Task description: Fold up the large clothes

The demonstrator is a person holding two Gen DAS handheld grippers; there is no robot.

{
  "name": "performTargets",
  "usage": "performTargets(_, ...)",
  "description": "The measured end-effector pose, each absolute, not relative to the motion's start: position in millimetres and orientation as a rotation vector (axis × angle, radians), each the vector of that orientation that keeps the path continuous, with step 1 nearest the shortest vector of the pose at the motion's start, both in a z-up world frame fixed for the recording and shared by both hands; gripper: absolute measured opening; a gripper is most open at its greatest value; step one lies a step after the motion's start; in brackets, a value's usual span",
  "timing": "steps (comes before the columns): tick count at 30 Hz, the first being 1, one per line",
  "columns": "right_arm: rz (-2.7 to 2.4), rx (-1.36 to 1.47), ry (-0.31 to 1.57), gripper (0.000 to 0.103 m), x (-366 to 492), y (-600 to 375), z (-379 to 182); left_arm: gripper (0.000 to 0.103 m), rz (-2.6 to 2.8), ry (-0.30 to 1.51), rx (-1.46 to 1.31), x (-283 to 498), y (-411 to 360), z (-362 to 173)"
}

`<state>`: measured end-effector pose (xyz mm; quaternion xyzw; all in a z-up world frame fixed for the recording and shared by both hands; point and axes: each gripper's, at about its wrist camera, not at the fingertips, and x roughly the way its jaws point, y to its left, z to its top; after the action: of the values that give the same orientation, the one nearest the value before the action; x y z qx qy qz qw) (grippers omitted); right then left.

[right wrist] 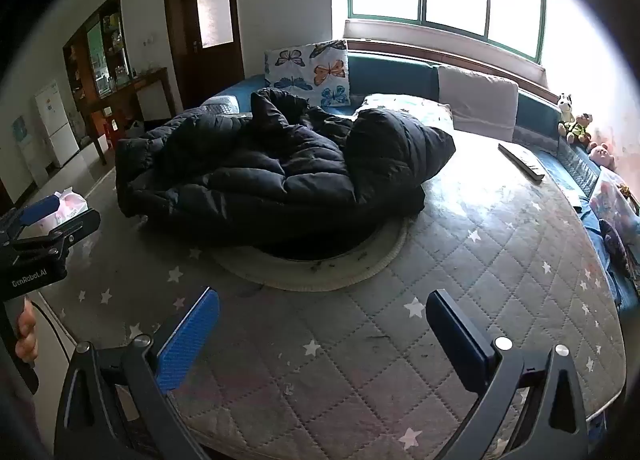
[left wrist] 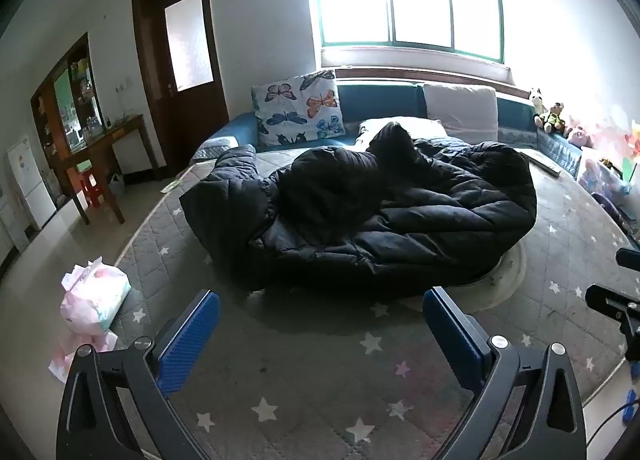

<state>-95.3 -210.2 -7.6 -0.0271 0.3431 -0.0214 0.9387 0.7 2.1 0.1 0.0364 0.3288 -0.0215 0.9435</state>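
Note:
A large black puffer coat (left wrist: 360, 215) lies crumpled in a heap on the grey star-print quilted mattress (left wrist: 312, 400), partly over a round pale mat (left wrist: 508, 280). My left gripper (left wrist: 320, 304) hovers open above the mattress, short of the coat's near edge, with nothing between its blue pads. In the right wrist view the same coat (right wrist: 280, 171) sits farther off, up and left on the mattress (right wrist: 400, 360). My right gripper (right wrist: 322, 302) is open and empty over bare mattress near the mat (right wrist: 312, 272). The left gripper (right wrist: 48, 227) shows at the left edge, held by a hand (right wrist: 26, 332).
A butterfly pillow (left wrist: 300, 107), a white pillow (left wrist: 460, 103) and plush toys (left wrist: 552, 115) line the blue sofa back under the window. A pink tissue pack (left wrist: 94, 296) lies at the mattress's left edge. A flat dark object (right wrist: 520, 159) rests at the far right. Desk and door stand left.

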Motion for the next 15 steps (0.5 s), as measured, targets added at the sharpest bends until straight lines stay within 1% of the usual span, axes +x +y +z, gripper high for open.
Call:
performTargets(7,-0.048,-0.055,0.703,0.103,-94.8,-210.3,-7.1,0.103,-0.039,0.694,0.096,8.7,6.9,-0.5)
performTargets(9,-0.047,-0.053,0.703,0.103,-92.8,-211.0,-8.4,0.103,-0.033,0.676,0.093,2.6,7.3,-0.3)
performTargets(15,-0.043,-0.048,0.702,0.103,-95.0,-210.6,-6.1,0.103,-0.013,0.674,0.111,2.4,-7.1,-1.8)
